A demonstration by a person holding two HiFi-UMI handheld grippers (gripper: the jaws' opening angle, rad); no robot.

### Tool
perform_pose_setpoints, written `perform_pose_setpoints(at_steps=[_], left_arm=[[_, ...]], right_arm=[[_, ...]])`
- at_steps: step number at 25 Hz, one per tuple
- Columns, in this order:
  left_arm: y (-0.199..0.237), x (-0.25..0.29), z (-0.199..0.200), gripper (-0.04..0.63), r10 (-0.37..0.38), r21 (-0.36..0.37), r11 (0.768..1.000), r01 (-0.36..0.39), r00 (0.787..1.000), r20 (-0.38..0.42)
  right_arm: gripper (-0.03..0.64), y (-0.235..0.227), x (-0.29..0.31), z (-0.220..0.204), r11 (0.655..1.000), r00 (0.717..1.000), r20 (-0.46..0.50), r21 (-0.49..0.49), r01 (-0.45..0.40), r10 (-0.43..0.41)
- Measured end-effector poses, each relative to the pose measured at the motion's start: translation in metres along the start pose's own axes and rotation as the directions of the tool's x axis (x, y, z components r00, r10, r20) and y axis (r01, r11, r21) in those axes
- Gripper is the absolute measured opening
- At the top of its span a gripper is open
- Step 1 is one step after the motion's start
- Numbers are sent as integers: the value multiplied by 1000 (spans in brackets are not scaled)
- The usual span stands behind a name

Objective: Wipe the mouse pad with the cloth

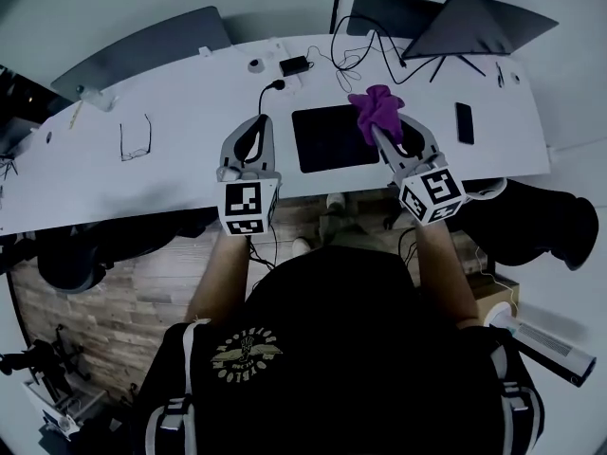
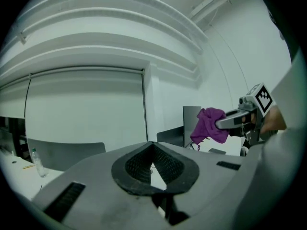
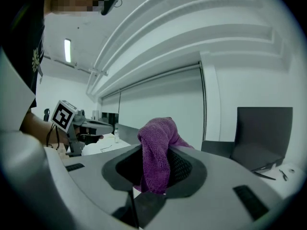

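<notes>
Right gripper (image 1: 384, 133) is clamped on the purple cloth (image 1: 377, 107) over the right edge of the black mouse pad (image 1: 327, 140). Left gripper (image 1: 259, 123) is clenched and empty, left of the pad, over the white desk (image 1: 180, 102).

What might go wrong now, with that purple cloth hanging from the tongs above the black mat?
1. The cloth is a bunched wad pinched in the right tongs; it may slip out during rubbing.
2. The mouse pad lies loose near the front edge of the desk, and the left tongs are beside it, not on it, so it may slide.
3. Wide strokes might knock the phone to its right.
</notes>
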State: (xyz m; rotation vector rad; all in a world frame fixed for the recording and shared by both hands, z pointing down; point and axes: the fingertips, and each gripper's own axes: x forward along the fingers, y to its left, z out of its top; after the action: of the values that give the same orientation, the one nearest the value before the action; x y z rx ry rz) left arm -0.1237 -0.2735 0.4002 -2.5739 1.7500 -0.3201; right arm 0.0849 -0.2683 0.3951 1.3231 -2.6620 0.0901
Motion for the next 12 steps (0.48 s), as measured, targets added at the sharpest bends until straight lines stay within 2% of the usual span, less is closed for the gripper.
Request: perform_pose_setpoints(at_steps=[7, 12], left_arm=[[1, 54, 5, 2, -5, 13, 1000, 5, 1000, 22], [8, 82, -13, 2, 24, -12, 1000, -24, 1000, -13]], right_arm=[[117, -46, 65, -34, 998, 997, -61, 44, -49, 52], [117, -55, 109, -81, 992, 982, -149, 66, -104, 113]])
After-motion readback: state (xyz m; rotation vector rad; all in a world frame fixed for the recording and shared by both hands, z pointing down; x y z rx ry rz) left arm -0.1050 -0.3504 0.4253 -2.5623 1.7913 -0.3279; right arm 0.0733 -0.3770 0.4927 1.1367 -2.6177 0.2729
